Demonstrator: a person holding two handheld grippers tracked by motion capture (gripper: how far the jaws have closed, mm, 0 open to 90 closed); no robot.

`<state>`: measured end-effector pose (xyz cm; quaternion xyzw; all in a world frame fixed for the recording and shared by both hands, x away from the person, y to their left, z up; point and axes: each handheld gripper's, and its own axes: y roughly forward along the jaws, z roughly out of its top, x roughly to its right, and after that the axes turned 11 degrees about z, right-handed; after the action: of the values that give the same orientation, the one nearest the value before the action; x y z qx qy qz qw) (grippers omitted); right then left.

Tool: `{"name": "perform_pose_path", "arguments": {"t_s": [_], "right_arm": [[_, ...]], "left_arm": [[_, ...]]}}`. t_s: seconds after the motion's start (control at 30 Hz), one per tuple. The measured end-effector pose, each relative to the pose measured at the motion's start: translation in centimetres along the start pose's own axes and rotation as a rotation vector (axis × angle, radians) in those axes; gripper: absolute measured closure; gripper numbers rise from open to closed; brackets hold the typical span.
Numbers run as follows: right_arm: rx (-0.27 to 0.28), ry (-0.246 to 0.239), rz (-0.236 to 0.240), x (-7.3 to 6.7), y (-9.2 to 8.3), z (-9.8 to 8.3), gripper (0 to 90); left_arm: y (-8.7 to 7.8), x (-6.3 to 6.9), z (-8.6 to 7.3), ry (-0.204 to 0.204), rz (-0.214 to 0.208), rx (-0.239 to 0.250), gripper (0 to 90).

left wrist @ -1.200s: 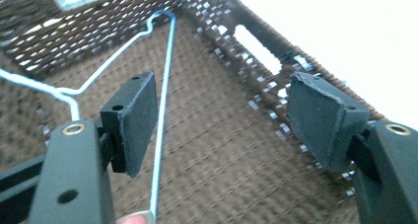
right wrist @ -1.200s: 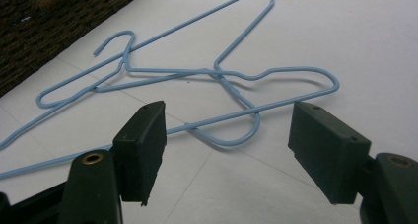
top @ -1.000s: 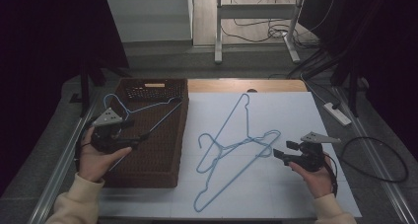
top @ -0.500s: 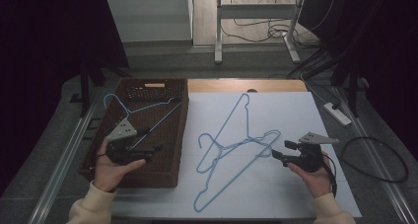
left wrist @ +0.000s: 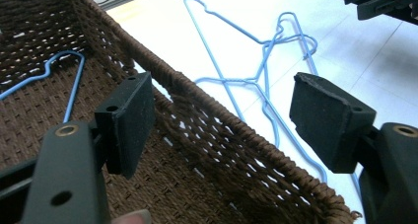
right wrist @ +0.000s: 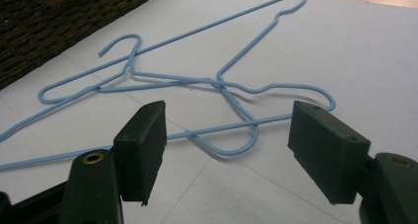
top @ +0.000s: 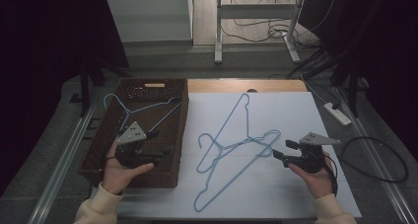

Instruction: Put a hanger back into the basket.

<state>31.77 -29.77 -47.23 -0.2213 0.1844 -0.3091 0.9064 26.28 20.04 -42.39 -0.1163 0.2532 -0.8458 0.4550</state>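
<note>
Nearest us, left gripper (top: 162, 155) hovers over basket (top: 98, 155), jaws released, empty; one hanger (top: 129, 109) lies inside, likely dropped there. Right gripper (top: 277, 153) waits, jaws spread, aimed at tangled hangers (top: 236, 145) on white sheet (top: 296, 110) beyond, so we judge pickup next.

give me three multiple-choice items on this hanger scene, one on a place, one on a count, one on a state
1. Where does the hanger near the left gripper lie?
A. in the brown basket
B. on the floor
C. on the white sheet

2. How many blue hangers lie on the white sheet?
A. none
B. two
C. five

3. How do the right gripper jaws stand?
A. clamped on a hanger
B. open, holding nothing
C. shut on the basket rim

Key: 1 A, the wire rests inside the wicker walls; 2 B, two crossed frames show; 3 B, both pads stand apart above the sheet.
</note>
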Motion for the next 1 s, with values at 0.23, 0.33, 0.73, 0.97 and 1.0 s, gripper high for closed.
{"name": "perform_pose_path", "arguments": {"t_s": [0.23, 0.33, 0.73, 0.97, 1.0], "right_arm": [[-0.028, -0.011, 0.003, -0.2, 0.5, 0.0, 32.1], [-0.042, -0.023, 0.004, -0.4, 0.9, 0.2, 32.2], [-0.125, -0.077, 0.078, -2.5, 4.1, 2.3, 34.2], [-0.177, -0.096, 0.114, -2.8, 6.3, 3.4, 34.1], [-0.178, -0.097, 0.117, -2.9, 6.6, 3.6, 34.2]], "left_arm": [[0.3, 0.3, -0.4, -0.007, -0.009, -0.012, 26.2], [0.3, 0.6, -0.3, 0.005, -0.013, -0.019, 25.8], [0.4, 1.4, -0.6, 0.007, -0.033, -0.012, 25.8], [0.5, 1.3, -1.0, -0.005, -0.033, 0.001, 25.8], [0.5, 1.3, -1.0, -0.006, -0.032, 0.002, 25.8]]}}
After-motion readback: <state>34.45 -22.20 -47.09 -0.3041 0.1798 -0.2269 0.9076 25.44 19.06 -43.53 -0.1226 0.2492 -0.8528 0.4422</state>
